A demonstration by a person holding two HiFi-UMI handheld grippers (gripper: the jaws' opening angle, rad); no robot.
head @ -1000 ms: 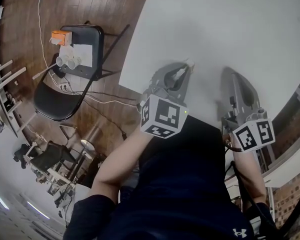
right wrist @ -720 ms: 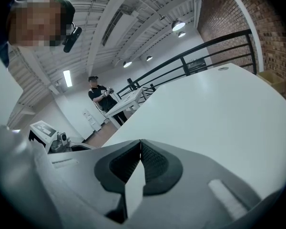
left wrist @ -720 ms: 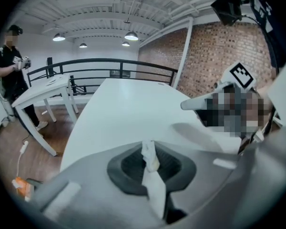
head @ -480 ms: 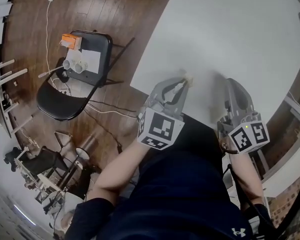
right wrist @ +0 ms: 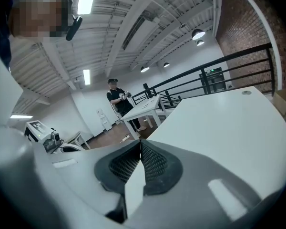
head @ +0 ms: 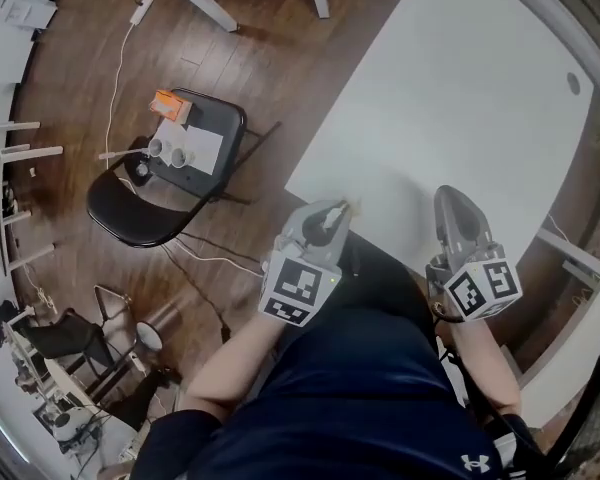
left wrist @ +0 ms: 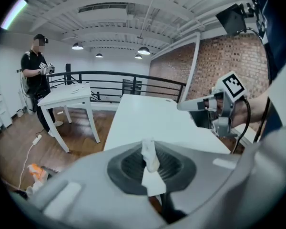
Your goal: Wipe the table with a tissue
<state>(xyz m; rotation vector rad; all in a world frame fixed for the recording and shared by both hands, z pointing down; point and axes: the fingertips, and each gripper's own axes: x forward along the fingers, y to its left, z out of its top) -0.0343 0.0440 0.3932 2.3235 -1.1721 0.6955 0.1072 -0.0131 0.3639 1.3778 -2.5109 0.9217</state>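
The white table (head: pixel 460 98) fills the upper right of the head view. My left gripper (head: pixel 338 209) hovers over its near edge, shut on a small crumpled white tissue (left wrist: pixel 149 155) that sticks up between the dark pads. The tissue (head: pixel 342 207) shows as a pale scrap at the tip. My right gripper (head: pixel 448 194) is beside it to the right, over the same near edge, its pads (right wrist: pixel 152 163) pressed together with nothing between them. The left gripper view also catches the right gripper (left wrist: pixel 200 105) above the tabletop (left wrist: pixel 152 120). In the right gripper view the tabletop (right wrist: pixel 229 128) stretches away ahead.
A black folding chair (head: pixel 140 203) stands on the wooden floor to the left, carrying an orange box (head: pixel 167 105), cups and paper. Cables (head: pixel 205 258) trail by it. A person (left wrist: pixel 35 70) stands far off beside a small white table (left wrist: pixel 69 95). A railing (right wrist: pixel 214 73) runs behind.
The head view has pulled back, showing more floor and table. Both grippers now sit lower in the picture at the table's near edge, the left still shut on the tissue.
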